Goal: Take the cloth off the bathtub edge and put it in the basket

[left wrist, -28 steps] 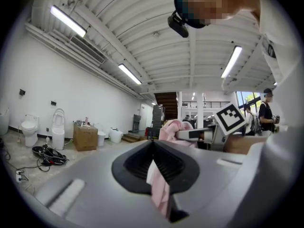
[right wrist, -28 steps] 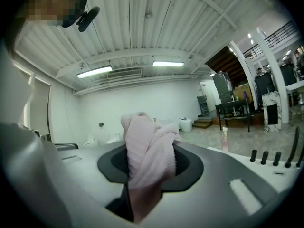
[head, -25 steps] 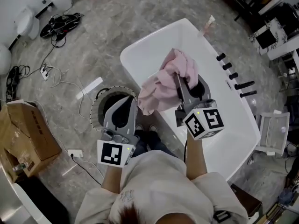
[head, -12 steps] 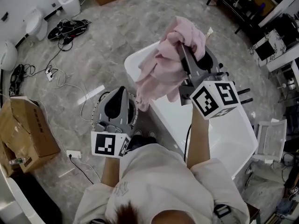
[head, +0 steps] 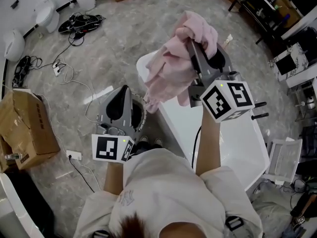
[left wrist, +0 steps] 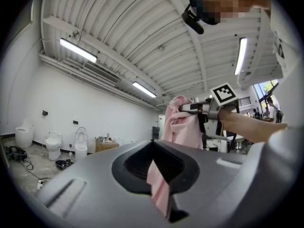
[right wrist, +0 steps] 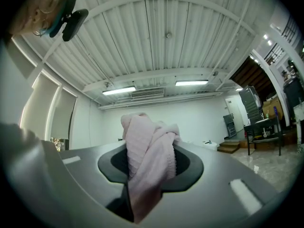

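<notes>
With right gripper (head: 191,44) clamped on the bunched cloth (head: 173,68) and left gripper (head: 125,89) pinching its corner, we lower both over the basket (head: 142,118) together.

A grey marble floor (head: 119,43) spreads out below. A box (head: 25,128) stands open at the left, with a white plug block (head: 74,155) just beside it. Tangled black cables (head: 81,21) lie near the toilets (head: 47,11) by the wall, and a power strip (head: 58,67) lies nearby. A white crate (head: 282,157) sits at the right. Strip lights (left wrist: 78,50) hang overhead, and steps (right wrist: 229,147) rise at the far wall.
</notes>
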A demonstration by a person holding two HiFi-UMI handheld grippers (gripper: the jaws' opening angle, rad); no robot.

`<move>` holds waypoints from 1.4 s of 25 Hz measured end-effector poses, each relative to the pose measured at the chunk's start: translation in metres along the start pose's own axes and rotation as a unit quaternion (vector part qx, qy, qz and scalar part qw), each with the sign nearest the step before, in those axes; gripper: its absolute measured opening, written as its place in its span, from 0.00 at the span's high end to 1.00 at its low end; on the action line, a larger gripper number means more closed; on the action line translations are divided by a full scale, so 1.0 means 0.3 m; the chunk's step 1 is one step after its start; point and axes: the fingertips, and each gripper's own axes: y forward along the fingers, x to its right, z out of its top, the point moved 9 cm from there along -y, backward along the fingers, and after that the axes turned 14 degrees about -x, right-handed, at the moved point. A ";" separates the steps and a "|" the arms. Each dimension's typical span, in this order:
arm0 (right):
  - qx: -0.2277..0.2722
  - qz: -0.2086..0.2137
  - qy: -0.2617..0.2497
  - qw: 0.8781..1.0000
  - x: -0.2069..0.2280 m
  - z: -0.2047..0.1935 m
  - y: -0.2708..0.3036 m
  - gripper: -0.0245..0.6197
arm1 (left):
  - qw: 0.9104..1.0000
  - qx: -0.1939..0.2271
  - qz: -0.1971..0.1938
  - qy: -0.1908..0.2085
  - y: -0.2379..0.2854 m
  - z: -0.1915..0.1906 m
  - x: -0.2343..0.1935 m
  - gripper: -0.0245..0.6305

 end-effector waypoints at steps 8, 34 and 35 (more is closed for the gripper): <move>-0.010 0.049 -0.002 0.999 -0.024 -0.025 0.043 0.75 | 0.999 0.001 0.051 -0.008 -0.062 -0.023 0.023 0.94; -0.036 0.184 -0.010 0.982 -0.447 -0.073 0.275 0.75 | 0.981 -0.003 0.191 -0.040 -0.395 -0.090 -0.192 0.94; -0.035 0.187 -0.010 0.982 -0.472 -0.067 0.285 0.75 | 0.981 -0.002 0.191 -0.041 -0.405 -0.087 -0.212 0.94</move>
